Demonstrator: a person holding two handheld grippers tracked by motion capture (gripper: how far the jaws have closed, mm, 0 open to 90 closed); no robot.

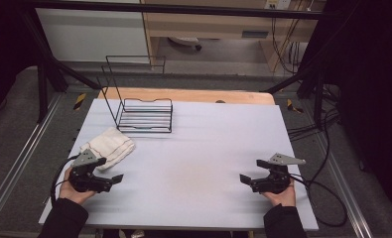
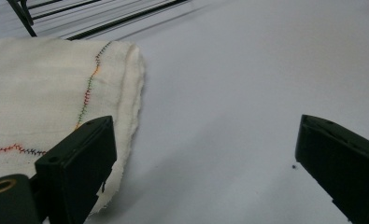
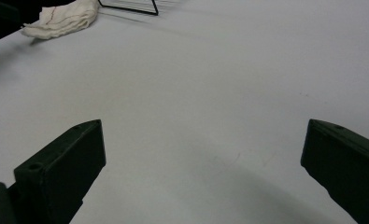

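A folded white cloth [image 1: 109, 145] with coloured stitching lies at the left of the white table [image 1: 203, 148], just in front of a black wire rack [image 1: 144, 115]. My left gripper [image 1: 111, 173] rests low near the table's front left, open, with nothing between its jaws. In the left gripper view the cloth [image 2: 46, 93] lies just ahead of the left jaw, and the gripper [image 2: 205, 158] stands wide. My right gripper [image 1: 249, 171] sits at the front right, open and empty. The right gripper view shows its jaws spread wide [image 3: 203, 163] over bare table, the cloth [image 3: 63, 18] far off.
The wire rack [image 3: 131, 5] has a tall upright back frame at the far left of the table. A wooden board edge [image 1: 183, 94] runs behind the white surface. Cables [image 1: 327, 198] trail off the right side. Metal frame rails [image 1: 15, 163] flank the table.
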